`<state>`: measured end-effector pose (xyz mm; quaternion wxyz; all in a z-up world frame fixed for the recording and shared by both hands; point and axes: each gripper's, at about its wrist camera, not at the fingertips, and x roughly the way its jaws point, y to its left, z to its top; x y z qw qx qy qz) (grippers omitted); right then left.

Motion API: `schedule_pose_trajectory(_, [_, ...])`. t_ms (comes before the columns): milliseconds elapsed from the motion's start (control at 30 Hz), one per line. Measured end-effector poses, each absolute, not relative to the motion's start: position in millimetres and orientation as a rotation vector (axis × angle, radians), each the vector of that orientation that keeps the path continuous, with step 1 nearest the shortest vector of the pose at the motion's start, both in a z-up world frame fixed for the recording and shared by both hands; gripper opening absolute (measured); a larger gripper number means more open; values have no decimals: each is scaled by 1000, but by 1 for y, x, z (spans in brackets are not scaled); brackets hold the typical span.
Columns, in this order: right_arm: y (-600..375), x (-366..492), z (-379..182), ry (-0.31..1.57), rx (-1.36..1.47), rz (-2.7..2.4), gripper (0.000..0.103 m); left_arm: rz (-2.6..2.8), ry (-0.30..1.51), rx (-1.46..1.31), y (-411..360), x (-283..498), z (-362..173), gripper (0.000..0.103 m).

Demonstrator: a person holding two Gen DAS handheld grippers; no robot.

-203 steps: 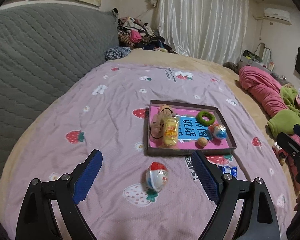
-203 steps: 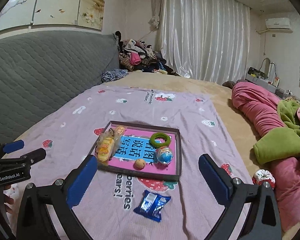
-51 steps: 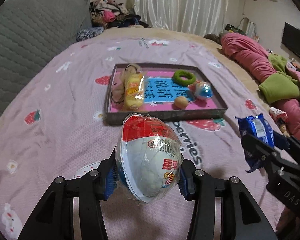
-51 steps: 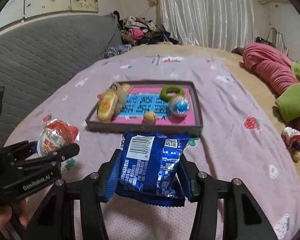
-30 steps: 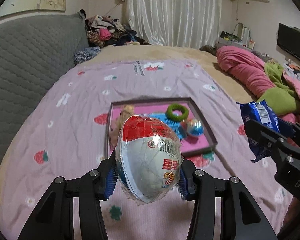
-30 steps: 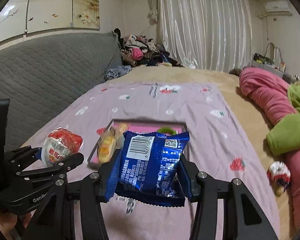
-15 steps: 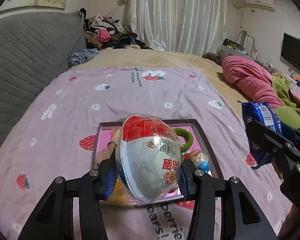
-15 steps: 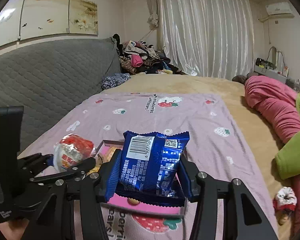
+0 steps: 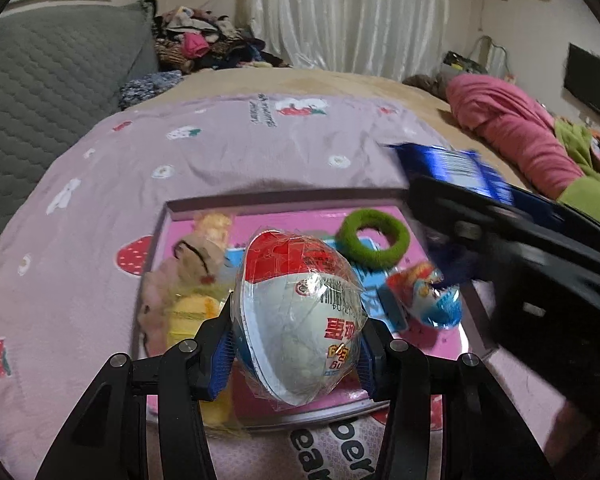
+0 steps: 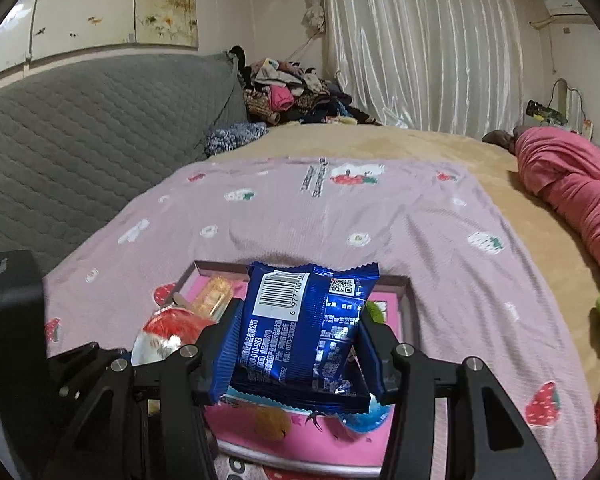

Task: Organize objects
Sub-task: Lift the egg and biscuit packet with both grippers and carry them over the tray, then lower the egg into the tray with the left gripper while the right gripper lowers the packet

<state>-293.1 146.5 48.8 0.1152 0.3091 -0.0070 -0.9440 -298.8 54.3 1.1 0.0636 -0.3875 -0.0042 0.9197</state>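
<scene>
My left gripper is shut on a red-and-white wrapped toy egg and holds it above the near part of the pink tray. My right gripper is shut on a blue snack packet, also over the tray. The packet and right gripper body show at the right of the left wrist view. The egg shows at the left of the right wrist view. In the tray lie a green ring, a blue foil egg, a yellow snack pack and a small brown ball.
The tray sits on a lilac strawberry-print blanket on a bed. A grey quilted headboard is at the left. A pink bundle and green cloth lie at the right. A clothes pile and curtains are beyond.
Both grippers have moved forward and down over the tray, each still holding its item. The right gripper has moved closer to the left one.
</scene>
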Motion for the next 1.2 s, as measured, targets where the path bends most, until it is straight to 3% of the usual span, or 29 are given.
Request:
schedule_pose_trajectory(600, [143,-348,-16,65,1102,-2743,52,2713,-65,-1279,42,-324,-47,51])
schedule_pose_trajectory(1200, [140,-361,-42,115,1218,-2705,53,2678,-54,-1329,45,-329,-63,51])
